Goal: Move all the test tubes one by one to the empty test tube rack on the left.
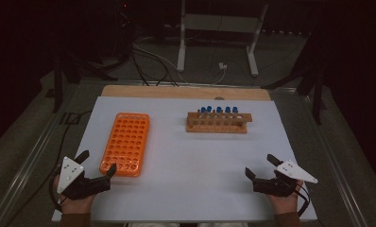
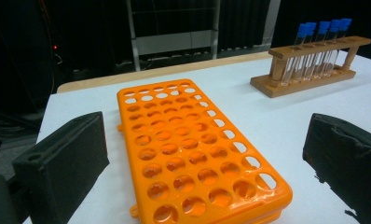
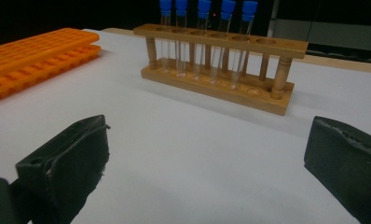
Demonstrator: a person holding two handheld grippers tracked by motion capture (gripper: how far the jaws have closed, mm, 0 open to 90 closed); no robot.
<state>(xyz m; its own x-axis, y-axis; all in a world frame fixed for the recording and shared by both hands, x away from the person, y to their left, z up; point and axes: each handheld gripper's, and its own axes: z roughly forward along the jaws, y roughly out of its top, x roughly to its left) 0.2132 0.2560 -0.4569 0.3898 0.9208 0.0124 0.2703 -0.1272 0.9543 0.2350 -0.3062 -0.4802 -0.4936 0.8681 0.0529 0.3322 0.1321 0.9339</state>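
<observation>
I have my left gripper (image 1: 98, 161) low at the near left of the white table (image 1: 191, 175), jaws spread wide on nothing, the orange tube rack (image 1: 126, 143) just ahead of them. My right gripper (image 1: 259, 165) sits at the near right, also gaping and empty. Farther back stands the wooden rack (image 1: 217, 124) holding five blue-capped test tubes (image 1: 218, 111) upright.

Bench (image 1: 186, 161) with white top, bare wood strip along far edge. Orange rack (image 1: 126, 143) lies flat on left half, holes empty. Wooden rack (image 1: 217, 123) stands well apart on right, toward far edge, holding five clear tubes (image 1: 218, 112) with blue caps, upright.
</observation>
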